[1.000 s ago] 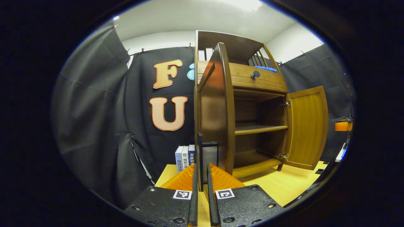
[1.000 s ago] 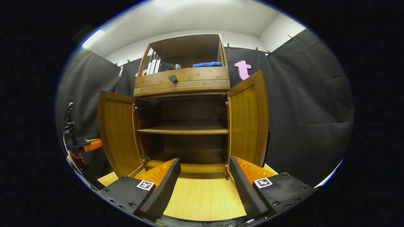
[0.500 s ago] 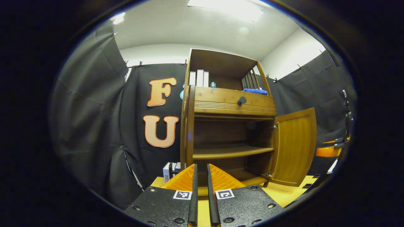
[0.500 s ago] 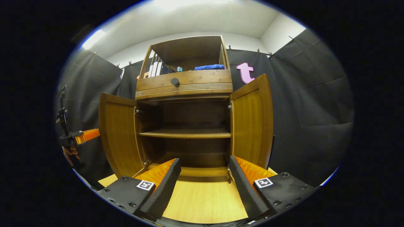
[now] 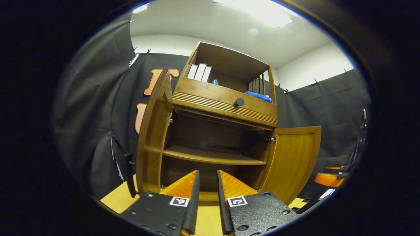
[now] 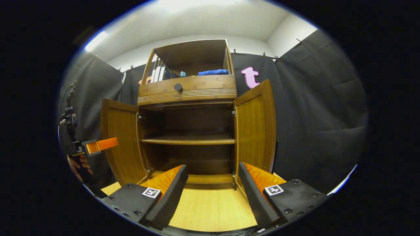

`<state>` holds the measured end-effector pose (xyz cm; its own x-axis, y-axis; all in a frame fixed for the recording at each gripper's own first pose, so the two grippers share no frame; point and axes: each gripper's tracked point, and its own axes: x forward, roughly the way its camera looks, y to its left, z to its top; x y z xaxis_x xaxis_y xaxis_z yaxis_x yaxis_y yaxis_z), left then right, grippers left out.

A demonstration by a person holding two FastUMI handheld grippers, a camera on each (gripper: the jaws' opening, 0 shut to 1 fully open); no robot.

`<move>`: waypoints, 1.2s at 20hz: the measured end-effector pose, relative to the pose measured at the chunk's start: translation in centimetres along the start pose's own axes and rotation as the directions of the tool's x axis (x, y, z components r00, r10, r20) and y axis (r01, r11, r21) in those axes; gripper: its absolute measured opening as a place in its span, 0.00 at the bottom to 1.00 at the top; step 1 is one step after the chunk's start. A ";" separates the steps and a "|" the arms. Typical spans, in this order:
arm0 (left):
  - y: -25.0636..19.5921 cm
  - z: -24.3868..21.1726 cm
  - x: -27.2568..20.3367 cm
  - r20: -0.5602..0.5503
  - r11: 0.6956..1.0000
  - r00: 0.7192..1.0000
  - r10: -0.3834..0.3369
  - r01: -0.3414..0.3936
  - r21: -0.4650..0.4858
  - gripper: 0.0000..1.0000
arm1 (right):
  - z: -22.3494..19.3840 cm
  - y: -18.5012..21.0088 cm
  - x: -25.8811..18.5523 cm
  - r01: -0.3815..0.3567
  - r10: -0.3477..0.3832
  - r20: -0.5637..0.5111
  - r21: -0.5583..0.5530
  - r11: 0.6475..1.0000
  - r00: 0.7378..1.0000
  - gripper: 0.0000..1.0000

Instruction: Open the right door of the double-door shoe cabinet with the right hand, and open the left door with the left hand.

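The wooden shoe cabinet (image 6: pixel 187 95) stands with both doors swung out. In the right gripper view the left door (image 6: pixel 119 141) and the right door (image 6: pixel 254 131) flank an inner shelf (image 6: pixel 190 140). My right gripper (image 6: pixel 213 173) is open wide in front of the cabinet, holding nothing. In the left gripper view the left door (image 5: pixel 152 137) is seen nearly edge-on, its black handle (image 5: pixel 129 173) on the outer face, and the right door (image 5: pixel 293 160) hangs open. My left gripper (image 5: pixel 207 183) faces the cabinet's inside, open by a narrow gap with nothing between its fingers.
A drawer with a black knob (image 6: pixel 178 87) sits above the doors. Books (image 6: pixel 159 70) and a blue cloth (image 6: pixel 211 72) lie on the top shelf. The cabinet stands on a light wooden table (image 6: pixel 210 209). A hand (image 6: pixel 78 164) holds the left gripper (image 6: pixel 98 146) beside the left door.
My left gripper let go of the left door's handle, drew back and turned right to face the cabinet's inside; its gap widened a little. The right gripper barely moved.
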<state>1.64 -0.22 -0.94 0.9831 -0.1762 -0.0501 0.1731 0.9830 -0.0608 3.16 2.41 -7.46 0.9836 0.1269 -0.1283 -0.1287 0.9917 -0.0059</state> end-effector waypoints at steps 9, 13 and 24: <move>-0.1 -2.2 0.4 -0.030 0.996 0.999 0.045 -0.042 0.077 0.97 | 0.1 -0.5 -0.7 0.017 -0.017 0.005 0.005 1.000 1.000 1.00; -0.7 -1.7 -0.1 -0.013 0.994 0.999 0.035 -0.033 0.104 0.95 | 0.3 -0.4 -0.8 0.014 -0.015 0.007 0.004 1.000 1.000 0.94; -1.4 -1.1 -0.6 0.011 0.990 0.999 0.048 -0.049 0.134 0.92 | 0.9 0.1 -1.1 -0.004 0.004 0.021 -0.015 1.000 1.000 0.94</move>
<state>0.71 -1.56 -1.94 0.9908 -0.1285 -0.0419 0.1314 0.9884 0.0758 2.16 2.44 -6.42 0.9855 0.1316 -0.1073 -0.1345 0.9907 -0.0205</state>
